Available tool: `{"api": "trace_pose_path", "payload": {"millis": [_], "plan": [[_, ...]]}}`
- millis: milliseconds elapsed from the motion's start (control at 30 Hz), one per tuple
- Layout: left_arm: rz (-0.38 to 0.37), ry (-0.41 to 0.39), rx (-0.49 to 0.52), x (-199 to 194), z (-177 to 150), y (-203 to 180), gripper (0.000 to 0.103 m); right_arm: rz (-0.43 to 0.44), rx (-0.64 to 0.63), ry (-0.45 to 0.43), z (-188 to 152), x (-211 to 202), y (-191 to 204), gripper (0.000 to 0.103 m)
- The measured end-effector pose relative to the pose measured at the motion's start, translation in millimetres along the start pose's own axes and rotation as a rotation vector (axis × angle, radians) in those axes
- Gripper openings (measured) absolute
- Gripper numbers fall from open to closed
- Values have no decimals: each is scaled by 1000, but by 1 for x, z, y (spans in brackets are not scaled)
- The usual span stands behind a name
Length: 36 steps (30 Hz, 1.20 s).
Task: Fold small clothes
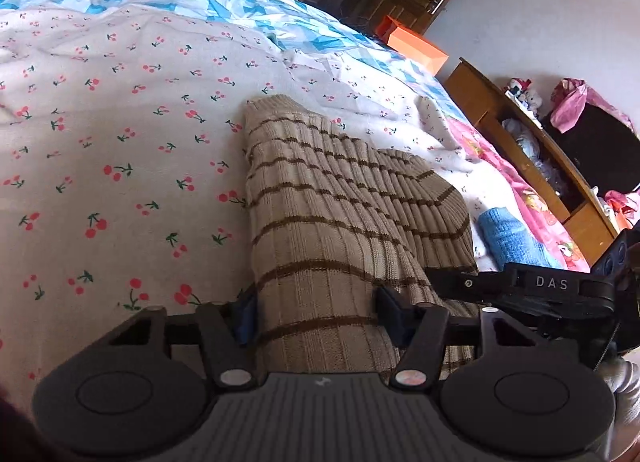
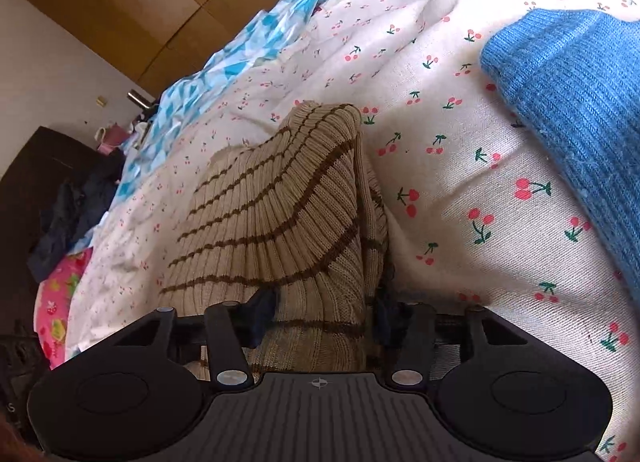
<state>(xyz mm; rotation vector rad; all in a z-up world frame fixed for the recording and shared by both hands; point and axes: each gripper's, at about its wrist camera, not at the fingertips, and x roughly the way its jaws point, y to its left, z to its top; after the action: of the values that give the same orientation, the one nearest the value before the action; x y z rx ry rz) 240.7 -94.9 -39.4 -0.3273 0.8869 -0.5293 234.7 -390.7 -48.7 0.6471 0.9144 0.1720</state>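
**While two grippers flank one striped knit**

With its jaws partly apart, the left gripper [image 1: 318,320] has the beige ribbed knit garment with brown stripes [image 1: 320,221] bunched between its pads, both touching the cloth. The right gripper [image 2: 320,320] stands likewise, the same garment [image 2: 280,213] filling its gap. White letters "DAS" [image 1: 552,284] show on the right gripper at 3 o'clock. One blue knit piece [image 2: 576,109] lies at 2 o'clock on the cherry-printed white bedsheet [image 2: 440,181].
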Motion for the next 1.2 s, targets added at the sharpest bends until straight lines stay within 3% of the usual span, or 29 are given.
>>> {"api": "trace_pose_path", "payload": {"millis": [67,233,367,467,567,767,867,933,1000,1100,1200], "plan": [[-8,-7,3,-10,-3,-1,50,43,24,12,-3,-1,-1,35],[-46,-18,-24,-56,-12,6,47,156,64,44,-20,-13,11,29],[24,-14,-33,-80,-27,24,49,198,26,85,-42,-14,33,28],[66,4,-30,-71,-39,34,53,96,34,79,-50,-3,23,35],[95,-31,9,-79,-40,22,54,93,87,85,-49,-7,16,35],[225,-171,188,-106,-34,-5,55,-122,-201,-111,-50,-59,61,41],[245,-198,172,-102,-24,-7,56,-155,-305,-222,-51,-69,85,41],[281,-194,178,-89,-19,-8,56,-125,-336,-217,-48,-59,96,41],[314,-138,182,-73,-17,-6,56,-105,-386,-175,-48,-38,103,36],[318,-89,152,-61,-21,3,58,-226,-398,-91,-53,-9,89,35],[311,-102,122,-71,-24,3,58,-222,-332,-83,-56,-15,76,35]]}}
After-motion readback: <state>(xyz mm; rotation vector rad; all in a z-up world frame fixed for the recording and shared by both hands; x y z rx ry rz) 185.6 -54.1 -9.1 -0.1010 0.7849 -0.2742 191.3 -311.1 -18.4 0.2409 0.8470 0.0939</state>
